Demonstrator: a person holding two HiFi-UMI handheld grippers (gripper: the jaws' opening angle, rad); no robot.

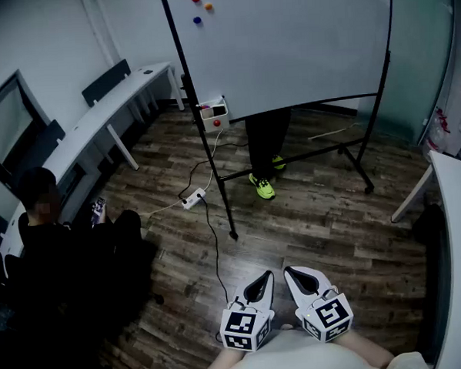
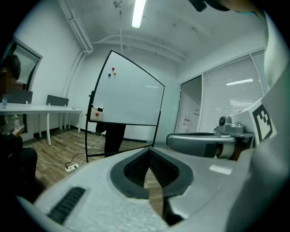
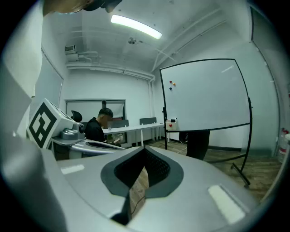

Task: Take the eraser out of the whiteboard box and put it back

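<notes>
Left claw (image 1: 260, 284) and right claw (image 1: 300, 279) were both clenched empty. The whiteboard box (image 1: 214, 113) hung at the lower left corner of the whiteboard (image 1: 284, 38), well ahead, nearer the left one.

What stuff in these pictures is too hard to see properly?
- The eraser: in the head view the whiteboard box is too small to tell what is inside it.
- The standing person: the whiteboard hides everything above the legs, in all three views.
- The seated person: in the head view the body is lost in the dark corner.
</notes>
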